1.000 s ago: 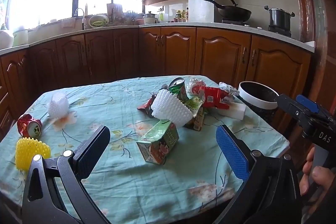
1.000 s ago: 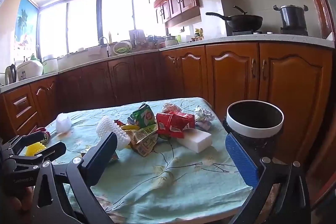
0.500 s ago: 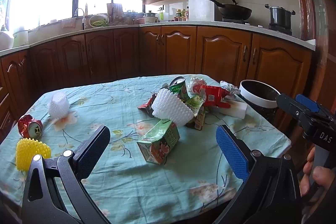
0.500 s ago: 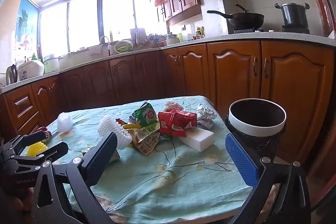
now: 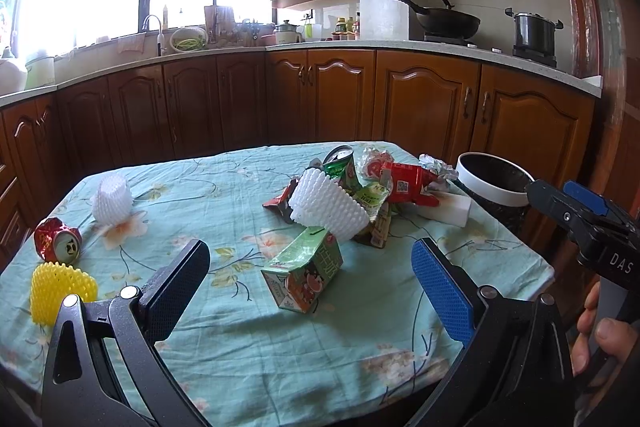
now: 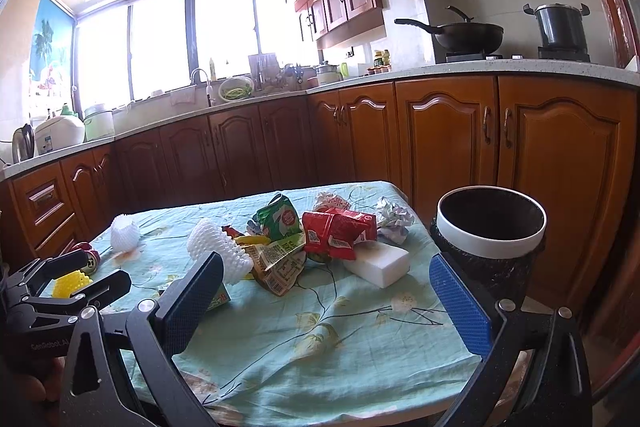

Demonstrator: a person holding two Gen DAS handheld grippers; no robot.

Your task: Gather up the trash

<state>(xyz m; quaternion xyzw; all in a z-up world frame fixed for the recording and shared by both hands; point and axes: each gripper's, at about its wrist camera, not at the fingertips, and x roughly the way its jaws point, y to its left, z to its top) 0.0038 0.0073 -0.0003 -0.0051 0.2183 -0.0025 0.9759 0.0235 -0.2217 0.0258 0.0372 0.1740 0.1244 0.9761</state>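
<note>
Left fingers (image 5: 178,291) are hovering spread and empty, with the carton (image 5: 304,277) lying on the tabletop (image 5: 248,351) dead ahead between them, long axis slanting away right. Right fingers (image 6: 460,301) are gaping too, sitting nearer the bin (image 6: 490,233).

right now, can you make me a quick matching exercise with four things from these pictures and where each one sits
Things:
1. crushed red can
2. yellow foam net
3. white block
4. bin

Places:
a. off the table's right edge, beside it
b. near the table's left edge, just behind the yellow net
c. at the front left corner of the table
d. on the table's right side, just in front of the red carton

Pairs: 1-b, 2-c, 3-d, 4-a
</note>
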